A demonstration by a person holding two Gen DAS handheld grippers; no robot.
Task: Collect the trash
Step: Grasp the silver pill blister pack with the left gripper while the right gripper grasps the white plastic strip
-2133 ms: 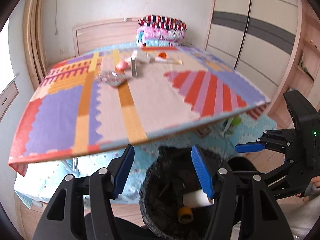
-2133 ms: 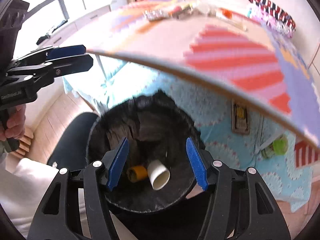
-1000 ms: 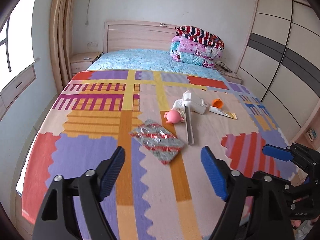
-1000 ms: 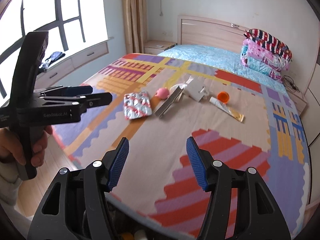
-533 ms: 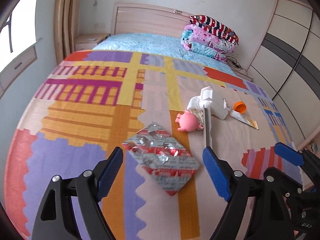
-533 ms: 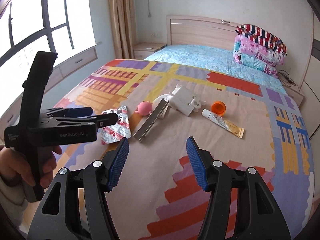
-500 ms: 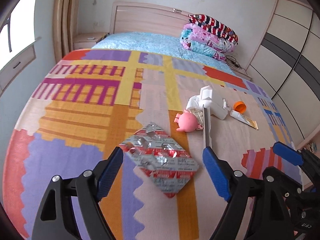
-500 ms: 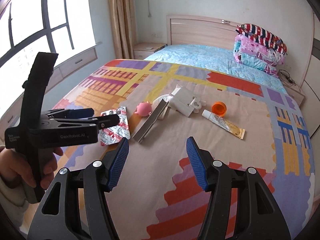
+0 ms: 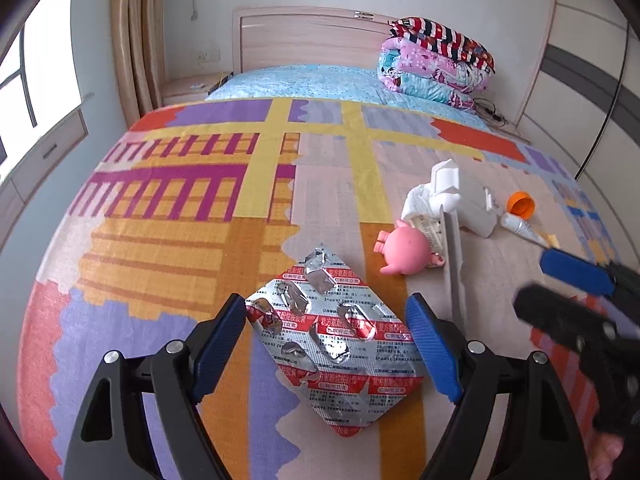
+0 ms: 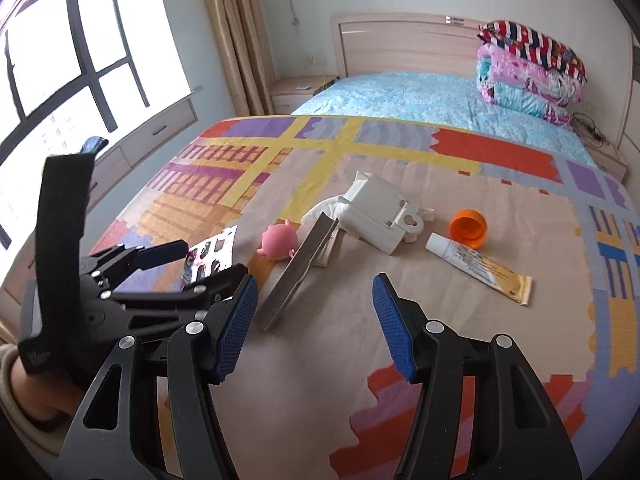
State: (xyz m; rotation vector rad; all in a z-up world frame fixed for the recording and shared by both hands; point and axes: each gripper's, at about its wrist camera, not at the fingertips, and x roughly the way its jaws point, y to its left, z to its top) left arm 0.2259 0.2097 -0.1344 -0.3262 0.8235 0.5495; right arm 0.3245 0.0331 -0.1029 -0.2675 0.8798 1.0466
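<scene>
A used silver and red blister pack (image 9: 334, 338) lies on the patterned mat (image 9: 172, 208). My left gripper (image 9: 326, 338) hovers open just over it, one blue pad on either side, neither touching. Beyond it lie a pink pig toy (image 9: 404, 250), a grey flat strip (image 9: 454, 268), crumpled white packaging (image 9: 448, 196), an orange cap (image 9: 520, 204) and a squeezed tube (image 9: 524, 230). My right gripper (image 10: 312, 322) is open and empty above bare mat, short of the grey strip (image 10: 300, 270), the tube (image 10: 476, 262) and the orange cap (image 10: 468, 228). The left gripper (image 10: 176, 266) shows at its left over the blister pack (image 10: 212, 256).
The mat covers the foot of a bed with a blue sheet (image 10: 420, 104). Folded quilts (image 10: 532, 76) are stacked by the headboard (image 10: 400, 44). A window and curtain (image 10: 236, 40) are on the left, wardrobe doors (image 9: 592, 92) on the right.
Both grippers left the black bin below the bed edge and came forward and down over the mat. The left one now straddles the blister pack; the right one has neared the grey strip.
</scene>
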